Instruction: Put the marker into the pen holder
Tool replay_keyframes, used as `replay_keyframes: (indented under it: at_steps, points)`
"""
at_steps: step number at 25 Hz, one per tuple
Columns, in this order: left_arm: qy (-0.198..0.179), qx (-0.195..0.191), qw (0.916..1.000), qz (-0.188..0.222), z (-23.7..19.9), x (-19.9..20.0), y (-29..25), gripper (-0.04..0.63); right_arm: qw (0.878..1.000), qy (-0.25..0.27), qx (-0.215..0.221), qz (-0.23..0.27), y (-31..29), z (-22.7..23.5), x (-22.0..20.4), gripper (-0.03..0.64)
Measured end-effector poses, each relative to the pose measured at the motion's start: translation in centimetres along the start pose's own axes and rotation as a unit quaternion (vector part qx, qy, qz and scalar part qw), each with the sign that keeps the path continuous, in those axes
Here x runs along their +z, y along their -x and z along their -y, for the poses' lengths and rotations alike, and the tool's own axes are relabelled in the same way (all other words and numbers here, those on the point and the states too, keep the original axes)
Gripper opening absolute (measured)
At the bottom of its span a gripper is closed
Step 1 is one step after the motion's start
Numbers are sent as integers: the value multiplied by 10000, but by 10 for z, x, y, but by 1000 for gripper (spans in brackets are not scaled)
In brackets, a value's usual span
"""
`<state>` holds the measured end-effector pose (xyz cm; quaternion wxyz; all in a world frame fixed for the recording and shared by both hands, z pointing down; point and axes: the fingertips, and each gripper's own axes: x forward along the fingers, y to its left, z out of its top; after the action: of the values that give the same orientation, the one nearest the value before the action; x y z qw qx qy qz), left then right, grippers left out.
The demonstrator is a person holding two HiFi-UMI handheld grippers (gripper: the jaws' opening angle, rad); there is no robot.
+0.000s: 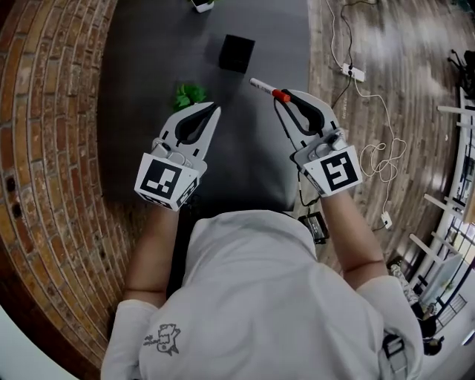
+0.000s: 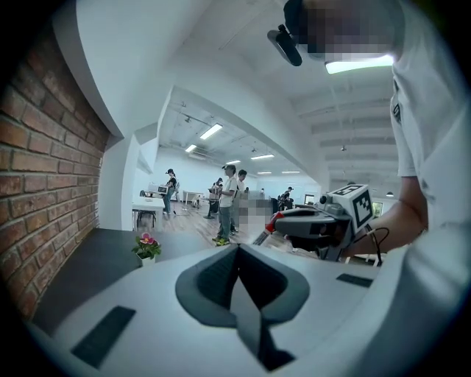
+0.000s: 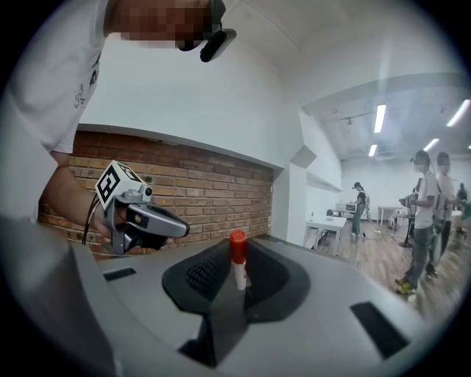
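Observation:
A black square pen holder (image 1: 236, 53) stands on the dark grey table (image 1: 148, 44), beyond both grippers. My right gripper (image 1: 284, 95) is shut on a white marker with a red cap (image 1: 267, 89), which sticks out up and to the left, short of the holder. In the right gripper view the marker (image 3: 237, 258) stands upright between the jaws of the right gripper (image 3: 237, 283). My left gripper (image 1: 215, 107) hovers beside it with its jaws together and nothing in them. The left gripper view shows the left gripper (image 2: 239, 254) and the marker (image 2: 266, 230) in the other gripper.
A small green potted plant (image 1: 189, 94) sits just ahead of the left gripper. A white object (image 1: 202, 5) lies at the table's far edge. A brick wall (image 1: 52, 111) runs along the left. A power strip (image 1: 352, 72) and cables lie on the wooden floor at right.

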<state>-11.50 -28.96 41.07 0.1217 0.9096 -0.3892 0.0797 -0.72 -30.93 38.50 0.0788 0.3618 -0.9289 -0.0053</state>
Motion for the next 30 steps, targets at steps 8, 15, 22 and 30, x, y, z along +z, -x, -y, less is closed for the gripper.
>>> replay_keyframes:
  at_steps: [8,15,22,30]
  points:
    - [18,-34,10000,-44,-26,-13,-20,11,9998,102,37,-151,-38,14,-20,67]
    - [128,49,9998,-167,-50,-28,-32,11,9991,155,38,-400,-67,31,-54,67]
    - [145,19,9994,-306,-60,-42,-45,11,9979,4,40,-647,-91,45,-88,67]
    - [265,4,9989,-386,-65,-54,-55,11,9959,-29,42,-905,-109,54,-122,67]
